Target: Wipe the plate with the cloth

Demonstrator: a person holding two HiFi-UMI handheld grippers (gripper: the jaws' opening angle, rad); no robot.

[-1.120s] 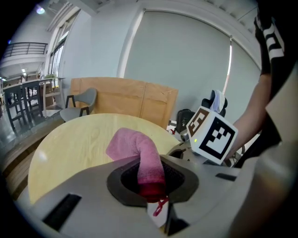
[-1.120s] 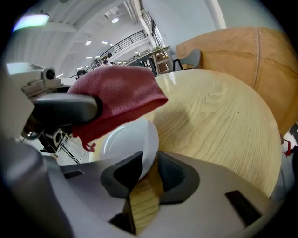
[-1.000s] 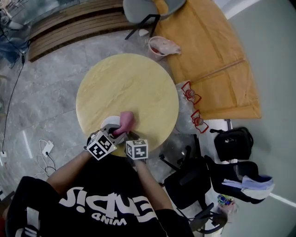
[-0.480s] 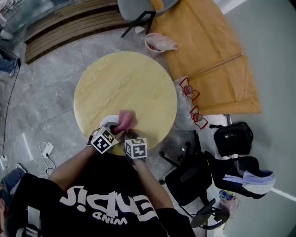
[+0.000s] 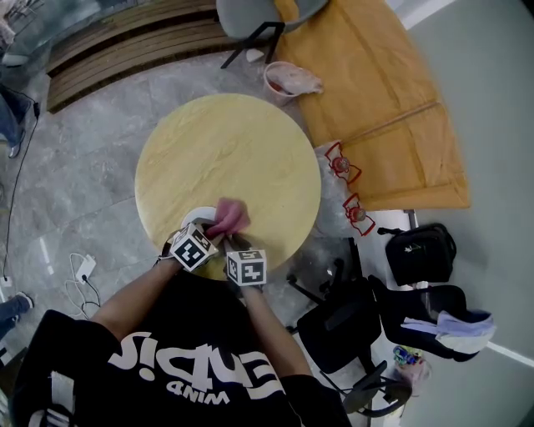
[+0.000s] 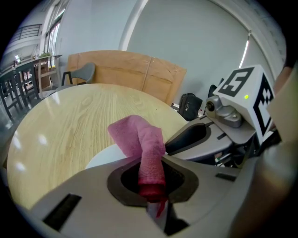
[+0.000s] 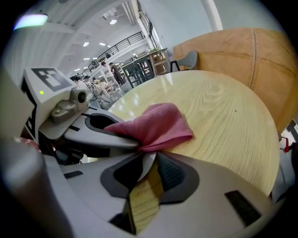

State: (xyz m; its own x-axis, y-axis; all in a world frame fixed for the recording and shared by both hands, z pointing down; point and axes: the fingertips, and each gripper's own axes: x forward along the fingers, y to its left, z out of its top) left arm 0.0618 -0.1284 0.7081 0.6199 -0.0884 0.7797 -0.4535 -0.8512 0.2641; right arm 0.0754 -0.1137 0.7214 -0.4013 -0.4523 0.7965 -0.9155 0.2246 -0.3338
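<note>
- Desk (image 5: 242, 150): round, pale wood top, standing on a grey stone floor (image 5: 75, 167).
- Plate (image 5: 197, 218): white, at the near left edge of the desk. In the right gripper view its rim (image 7: 148, 162) shows edge-on as a thin white sliver.
- Cloth (image 5: 227, 218): pink, bunched. It touches the plate on the plate's right side, and its loose end spreads towards the far side over the desk.
- Left hand-held gripper (image 5: 210, 235): clamped on the cloth. In the left gripper view the jaws (image 6: 151, 179) pinch a rolled end of the cloth (image 6: 139, 135), with the plate (image 6: 104, 155) just beyond them.
- Right hand-held gripper (image 5: 234, 246): closed on the near rim of the plate. In its own view the jaws (image 7: 146, 169) meet on the white edge. The cloth (image 7: 158, 125) lies directly beyond them, on the desk (image 7: 223, 116).
- The two hand-held grippers sit side by side at the near edge, tips almost touching. Each one's marker cube shows in the other's view.
- Person: black shirt (image 5: 192, 375) with white lettering, both forearms reaching towards the desk.
- Grey chair (image 5: 259, 17): far side of the desk.
- Wooden panels (image 5: 392, 100): orange-brown, far right.
- Bowl (image 5: 288, 81): holds something pale pink, between the desk and the panels.
- Black bag (image 5: 421, 250): on the floor at right.
- Black office chair (image 5: 342, 329): near right.
</note>
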